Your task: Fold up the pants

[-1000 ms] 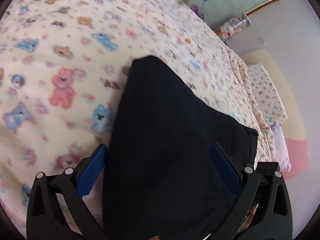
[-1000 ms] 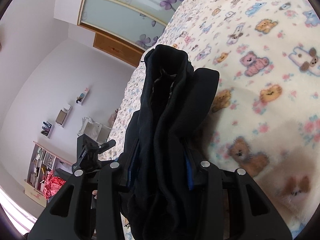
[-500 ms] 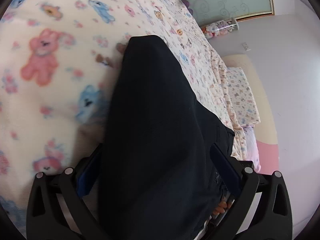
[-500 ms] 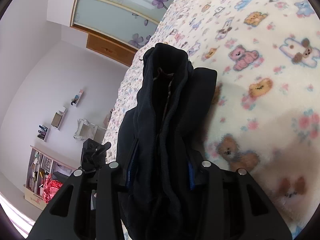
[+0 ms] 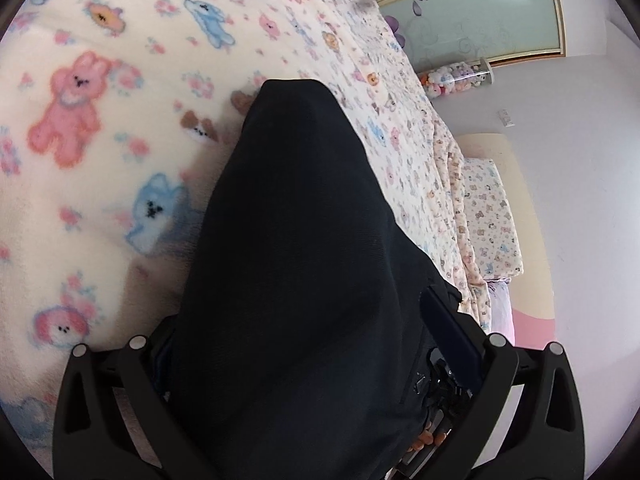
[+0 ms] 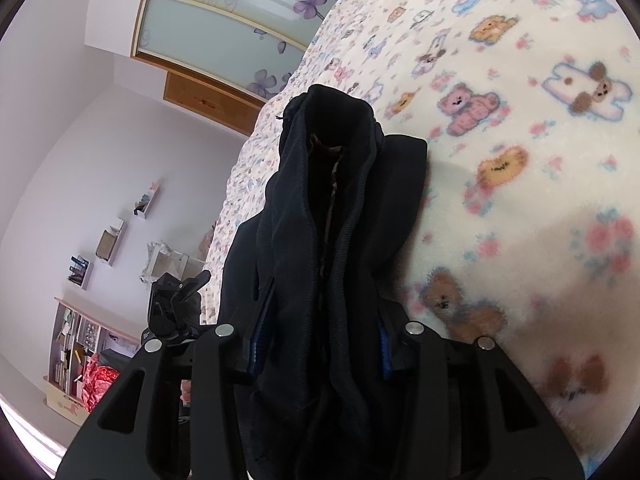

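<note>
The black pants (image 5: 296,264) drape over my left gripper (image 5: 308,340) and fill the space between its wide-set blue-padded fingers (image 5: 448,328). The cloth hides the left pad. In the right wrist view my right gripper (image 6: 318,336) is shut on a thick bunched fold of the black pants (image 6: 332,208), with several layers and a seam edge standing up between the pads. Both grippers hold the pants above the animal-print blanket (image 5: 100,128), which also shows in the right wrist view (image 6: 520,128).
The bed's far edge drops to a pillow (image 5: 488,216) and a pink floor area at right. A wardrobe with glass doors (image 6: 240,24) stands beyond the bed. Shelves (image 6: 80,340) and the other gripper's body (image 6: 172,304) show at left.
Both grippers have shifted over the bed with the pants still in them; the blanket pattern slid in both views. The left gripper's view turned more toward the bed's far edge. The grips look unchanged.
</note>
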The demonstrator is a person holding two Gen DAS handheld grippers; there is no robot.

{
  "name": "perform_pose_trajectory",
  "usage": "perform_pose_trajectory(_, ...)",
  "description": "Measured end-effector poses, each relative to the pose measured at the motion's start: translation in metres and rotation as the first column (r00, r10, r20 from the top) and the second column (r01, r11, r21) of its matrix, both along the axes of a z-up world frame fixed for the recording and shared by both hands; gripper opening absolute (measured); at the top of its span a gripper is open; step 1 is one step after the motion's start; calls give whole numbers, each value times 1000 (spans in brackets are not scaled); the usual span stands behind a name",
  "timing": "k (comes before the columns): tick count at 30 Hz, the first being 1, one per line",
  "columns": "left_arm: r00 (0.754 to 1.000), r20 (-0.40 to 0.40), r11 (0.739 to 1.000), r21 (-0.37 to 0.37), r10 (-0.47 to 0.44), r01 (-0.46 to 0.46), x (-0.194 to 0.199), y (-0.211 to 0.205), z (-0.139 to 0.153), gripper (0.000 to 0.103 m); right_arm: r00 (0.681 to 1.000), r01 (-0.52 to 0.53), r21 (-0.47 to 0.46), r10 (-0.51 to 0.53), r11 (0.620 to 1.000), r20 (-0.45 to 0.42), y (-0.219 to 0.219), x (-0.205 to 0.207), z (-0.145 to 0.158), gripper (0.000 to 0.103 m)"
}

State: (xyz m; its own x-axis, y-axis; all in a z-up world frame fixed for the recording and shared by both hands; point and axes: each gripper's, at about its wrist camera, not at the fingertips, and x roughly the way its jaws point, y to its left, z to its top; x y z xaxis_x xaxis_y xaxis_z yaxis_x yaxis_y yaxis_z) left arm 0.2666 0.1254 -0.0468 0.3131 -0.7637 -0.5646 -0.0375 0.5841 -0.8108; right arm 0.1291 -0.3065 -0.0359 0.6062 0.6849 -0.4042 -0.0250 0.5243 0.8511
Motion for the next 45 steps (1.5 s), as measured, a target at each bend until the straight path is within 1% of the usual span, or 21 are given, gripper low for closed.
perform_pose_trajectory(8, 1000, -15, 1000, 17, -20, 20, -1, 1, -3, 101, 1000, 3, 12, -3, 1000, -9, -1, 0, -1, 45)
perform_pose_trajectory(16, 1000, -22, 1000, 10, -15, 15, 1, 3, -5, 101, 1000, 5, 14, -5, 1000, -7, -2, 2, -3, 45)
perform_pose_trajectory(26, 1000, 13, 999, 48, -20, 20, -1, 1, -3, 101, 1000, 10, -1, -10, 1000, -8, 0, 2, -2, 45)
perform_pose_trajectory(28, 1000, 16, 998, 52, -23, 22, -1, 0, -3, 101, 1000, 13, 2, -13, 1000, -7, 0, 3, -3, 44)
perform_pose_trajectory(29, 1000, 18, 998, 56, -23, 22, -1, 1, -2, 99, 1000, 14, 5, -14, 1000, -6, -1, 4, -3, 42)
perform_pose_trajectory(31, 1000, 14, 996, 84, -11, 10, -2, 2, -2, 87, 1000, 19, 19, -19, 1000, -3, -2, 4, -4, 40)
perform_pose_trajectory(32, 1000, 12, 996, 86, -7, 5, -3, 4, -2, 78, 1000, 24, 31, -24, 999, -1, -3, 4, -4, 39)
perform_pose_trajectory(33, 1000, 13, 998, 70, -4, 4, -4, 4, -1, 69, 1000, 26, 37, -26, 999, 3, -4, 4, -4, 39)
perform_pose_trajectory(34, 1000, 16, 999, 40, 0, 0, -6, 8, 0, 65, 1000, 29, 40, -29, 999, 11, -5, 4, -3, 38)
perform_pose_trajectory(35, 1000, 20, 1000, 23, 2, -3, -7, 10, 1, 55, 999, 30, 45, -31, 999, 21, -5, 4, -1, 38)
perform_pose_trajectory(36, 1000, 24, 1000, 10, 7, -8, -9, 13, 2, 50, 999, 31, 52, -33, 998, 29, -5, 4, 0, 38)
perform_pose_trajectory(39, 999, 50, 1000, 17, 7, -8, -13, 14, 9, 39, 997, 35, 97, -42, 995, 64, -10, 3, 5, 35)
perform_pose_trajectory(40, 998, 69, 1000, 19, 7, -8, -16, 13, 14, 38, 996, 36, 133, -46, 990, 74, -12, 3, 5, 33)
perform_pose_trajectory(41, 996, 85, 1000, 16, 3, -4, -17, 15, 17, 33, 996, 35, 157, -48, 987, 79, -13, 3, 5, 33)
perform_pose_trajectory(42, 995, 101, 1000, 15, -1, 0, -19, 14, 22, 31, 995, 33, 173, -48, 984, 85, -14, 4, 5, 32)
perform_pose_trajectory(45, 987, 159, 1000, 15, -22, 20, -26, 7, 40, 25, 995, 31, 184, -48, 982, 88, -15, 6, 4, 32)
